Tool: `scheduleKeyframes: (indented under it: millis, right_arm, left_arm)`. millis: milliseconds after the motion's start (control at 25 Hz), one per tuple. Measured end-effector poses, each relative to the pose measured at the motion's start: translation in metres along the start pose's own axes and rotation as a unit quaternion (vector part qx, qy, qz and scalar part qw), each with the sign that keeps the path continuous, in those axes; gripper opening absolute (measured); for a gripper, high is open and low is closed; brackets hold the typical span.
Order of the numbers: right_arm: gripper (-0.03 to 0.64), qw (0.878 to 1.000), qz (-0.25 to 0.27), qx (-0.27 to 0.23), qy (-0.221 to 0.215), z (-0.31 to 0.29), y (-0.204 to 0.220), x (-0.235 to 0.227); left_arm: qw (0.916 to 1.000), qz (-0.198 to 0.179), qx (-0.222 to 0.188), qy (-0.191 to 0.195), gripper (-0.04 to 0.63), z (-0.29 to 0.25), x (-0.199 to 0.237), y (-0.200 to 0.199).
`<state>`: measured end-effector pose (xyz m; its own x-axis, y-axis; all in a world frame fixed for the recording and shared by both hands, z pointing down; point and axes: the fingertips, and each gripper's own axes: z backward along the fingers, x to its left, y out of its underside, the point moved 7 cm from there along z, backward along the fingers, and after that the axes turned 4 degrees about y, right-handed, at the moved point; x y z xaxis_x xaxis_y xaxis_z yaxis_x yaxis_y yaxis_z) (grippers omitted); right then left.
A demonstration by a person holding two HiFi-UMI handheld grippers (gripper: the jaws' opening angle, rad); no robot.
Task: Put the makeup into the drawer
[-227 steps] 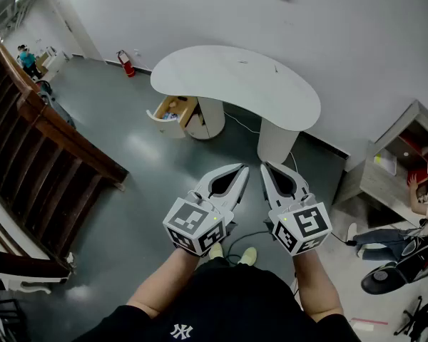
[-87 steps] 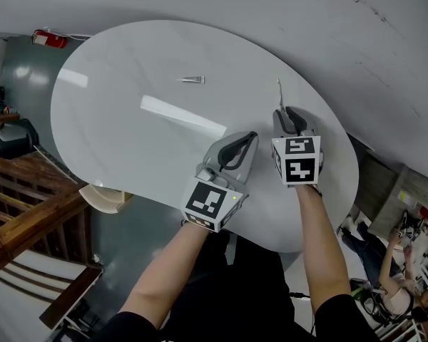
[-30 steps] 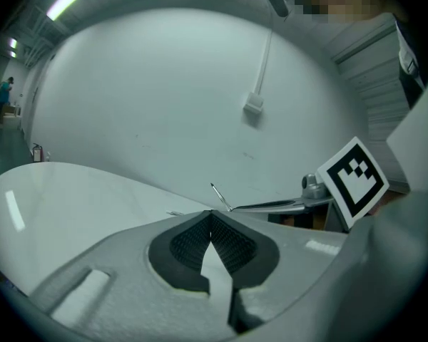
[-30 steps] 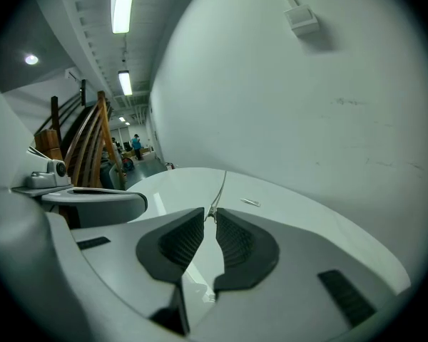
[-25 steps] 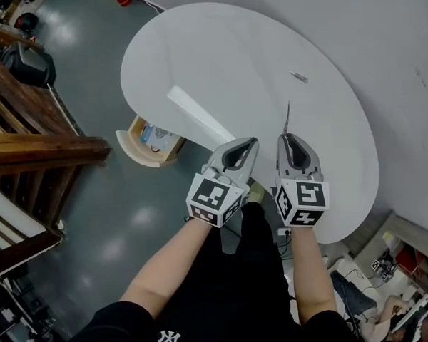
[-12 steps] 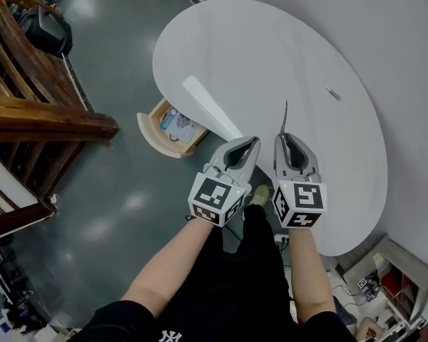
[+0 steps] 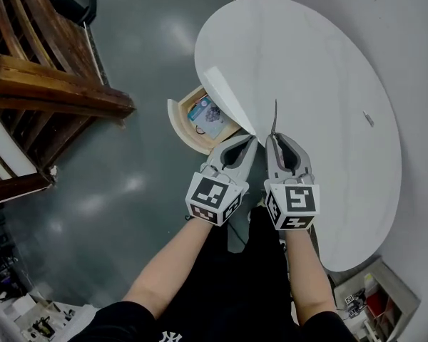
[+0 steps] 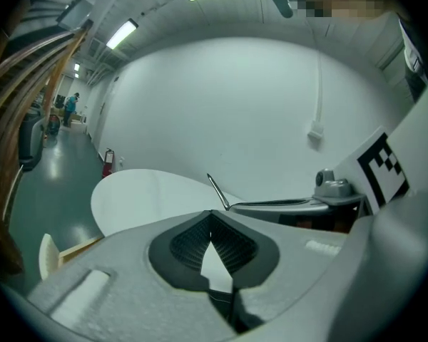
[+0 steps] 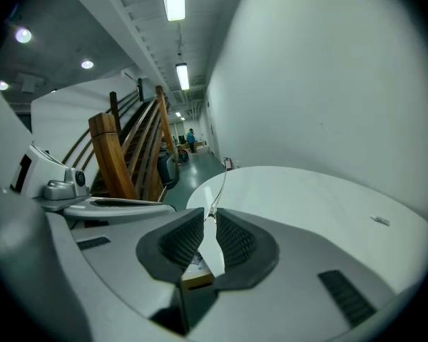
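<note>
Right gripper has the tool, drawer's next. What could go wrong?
The thin silvery makeup tool is pinched only by the right gripper's tips, so it could swivel or slip. The open wooden drawer lies partly under the white oval table's edge; the tool's long free end might catch there.

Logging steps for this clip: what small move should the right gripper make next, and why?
Probably swing the right gripper left over the open drawer: its jaws are shut on a thin metal tool, and the drawer lies just ahead-left, below the tabletop.
</note>
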<state>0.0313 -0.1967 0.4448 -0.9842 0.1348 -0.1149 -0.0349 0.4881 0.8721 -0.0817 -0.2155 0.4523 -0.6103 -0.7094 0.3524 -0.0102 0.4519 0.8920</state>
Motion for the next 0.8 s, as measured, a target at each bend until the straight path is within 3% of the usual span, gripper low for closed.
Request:
scheduleKeyframes:
  millis: [440,800]
  right_arm:
    - [0.064,0.997,0.037,0.018,-0.072,-0.065,0.015,0.080]
    - [0.064,0.990,0.072,0.048,-0.114,-0.109,0.047,0.111]
  left_arm:
    - [0.9971,0.029,-0.006,-0.069,0.009,0.044,0.086,0.013]
    - [0.9951,0.043,-0.005,-0.089,0.009,0.052,0.129,0.031]
